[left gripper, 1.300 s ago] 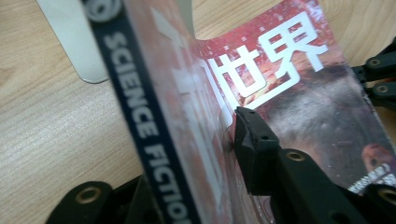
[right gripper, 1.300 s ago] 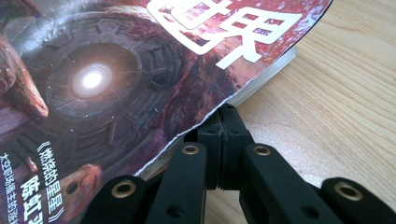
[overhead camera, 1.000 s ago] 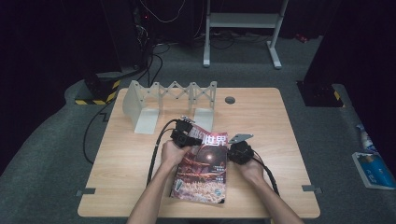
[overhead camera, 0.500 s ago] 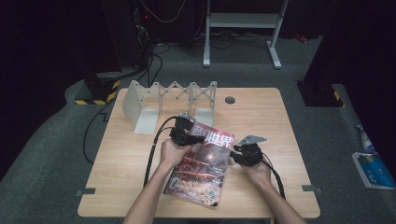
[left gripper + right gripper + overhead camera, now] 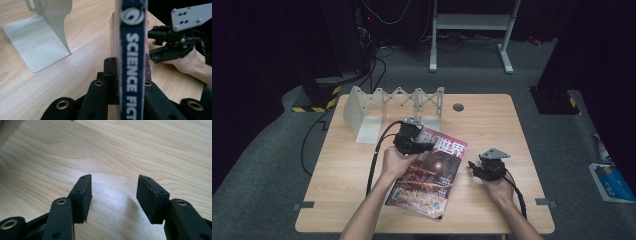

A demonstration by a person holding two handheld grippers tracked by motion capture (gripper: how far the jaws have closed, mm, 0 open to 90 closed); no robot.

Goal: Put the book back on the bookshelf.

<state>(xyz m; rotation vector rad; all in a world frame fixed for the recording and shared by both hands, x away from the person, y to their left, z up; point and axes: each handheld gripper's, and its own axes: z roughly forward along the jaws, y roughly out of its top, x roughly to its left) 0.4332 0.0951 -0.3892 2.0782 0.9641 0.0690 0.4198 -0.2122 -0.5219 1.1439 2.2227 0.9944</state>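
Note:
A science-fiction magazine (image 5: 432, 175) with a red cover lies slanted on the wooden table (image 5: 502, 125), its far end raised. My left gripper (image 5: 419, 146) is shut on that far end. In the left gripper view the blue spine (image 5: 132, 57) stands upright, pinched in my left gripper (image 5: 128, 75). My right gripper (image 5: 473, 167) sits just right of the magazine, apart from it. Its jaws have just been opening and hold nothing. The right gripper view shows my right gripper (image 5: 113, 195) open over bare wood. In the left gripper view, my right gripper (image 5: 153, 45) is seen beyond the spine.
A grey metal expanding book rack (image 5: 377, 107) stands at the table's far left, its end plate (image 5: 37, 42) close to the left gripper. A round grey cap (image 5: 458, 107) sits in the tabletop at the back. Cables trail from both grippers toward the front edge.
The right gripper has let go of the magazine's right edge, opened, and drawn off to the right. The left gripper has lifted the magazine's far end, and the magazine has swung slightly.

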